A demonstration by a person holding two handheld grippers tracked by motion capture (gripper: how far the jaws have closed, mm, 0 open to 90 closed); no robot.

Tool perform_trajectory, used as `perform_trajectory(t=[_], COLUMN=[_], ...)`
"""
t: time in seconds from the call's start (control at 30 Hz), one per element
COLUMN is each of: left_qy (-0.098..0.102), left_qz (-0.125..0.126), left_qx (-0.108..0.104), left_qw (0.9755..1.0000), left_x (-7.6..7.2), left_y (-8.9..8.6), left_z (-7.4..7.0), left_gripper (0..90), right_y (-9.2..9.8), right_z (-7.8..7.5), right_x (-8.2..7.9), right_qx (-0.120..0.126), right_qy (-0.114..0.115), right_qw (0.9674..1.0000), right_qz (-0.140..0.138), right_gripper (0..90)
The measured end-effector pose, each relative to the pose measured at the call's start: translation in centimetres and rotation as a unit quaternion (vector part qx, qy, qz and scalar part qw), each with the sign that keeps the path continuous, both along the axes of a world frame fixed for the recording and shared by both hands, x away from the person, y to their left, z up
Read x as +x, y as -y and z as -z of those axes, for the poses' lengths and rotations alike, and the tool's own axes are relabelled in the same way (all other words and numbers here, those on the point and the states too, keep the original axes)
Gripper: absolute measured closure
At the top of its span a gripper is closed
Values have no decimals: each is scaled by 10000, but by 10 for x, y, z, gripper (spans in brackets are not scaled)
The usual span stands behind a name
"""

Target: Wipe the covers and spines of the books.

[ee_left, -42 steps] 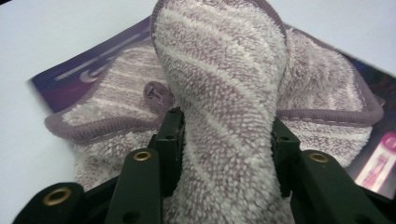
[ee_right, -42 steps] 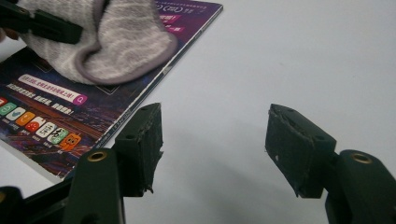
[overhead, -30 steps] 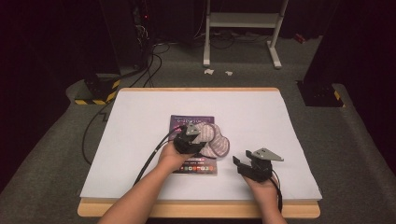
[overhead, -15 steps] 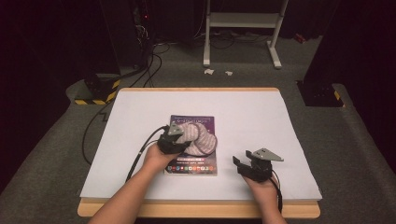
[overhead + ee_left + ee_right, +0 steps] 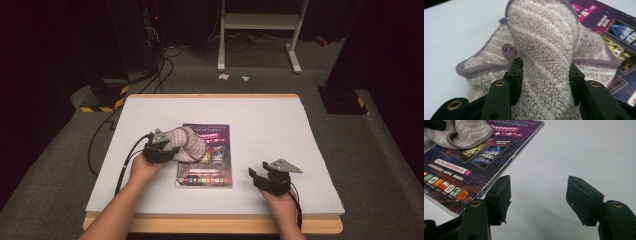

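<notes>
A striped grey-mauve towel (image 5: 187, 144) is bunched over the left part of a purple magazine (image 5: 212, 160) lying flat on the white table. My left gripper (image 5: 161, 148) is shut on a thick fold of this towel (image 5: 544, 57), with the jaws squeezing it from both sides and the fold rising between them. My right gripper (image 5: 264, 178) rests on the table right of the magazine (image 5: 461, 167), open, with bare white tabletop between its jaws (image 5: 537, 195). A corner of the towel (image 5: 461, 133) lies on the magazine's far end in the right gripper view.
The white table top (image 5: 280, 125) has a wooden front edge (image 5: 210, 224). Behind it stand a white metal frame (image 5: 260, 30) and a dark rack with cables (image 5: 150, 55) on grey carpet. A black cable (image 5: 107, 150) trails off the table's left side.
My left gripper has dragged the towel leftward across the magazine, from its right part to its left edge. The right gripper has stayed put.
</notes>
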State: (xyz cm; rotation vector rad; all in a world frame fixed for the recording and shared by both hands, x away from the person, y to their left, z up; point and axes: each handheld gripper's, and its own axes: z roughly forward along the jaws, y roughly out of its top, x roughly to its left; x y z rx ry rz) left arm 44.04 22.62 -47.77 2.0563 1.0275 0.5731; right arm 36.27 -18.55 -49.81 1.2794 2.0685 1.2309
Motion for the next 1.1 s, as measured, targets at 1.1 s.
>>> perform_trajectory(t=[1.1], left_qy=[-255], left_qz=[199], left_qx=[326], left_qw=[9989], left_x=[78], left_y=[84], left_z=[4], left_gripper=[582], right_y=[2], right_z=[0], right_x=[-1], right_qx=[141], right_qy=[-45], right_qw=[9999], right_qz=[0], right_gripper=[369])
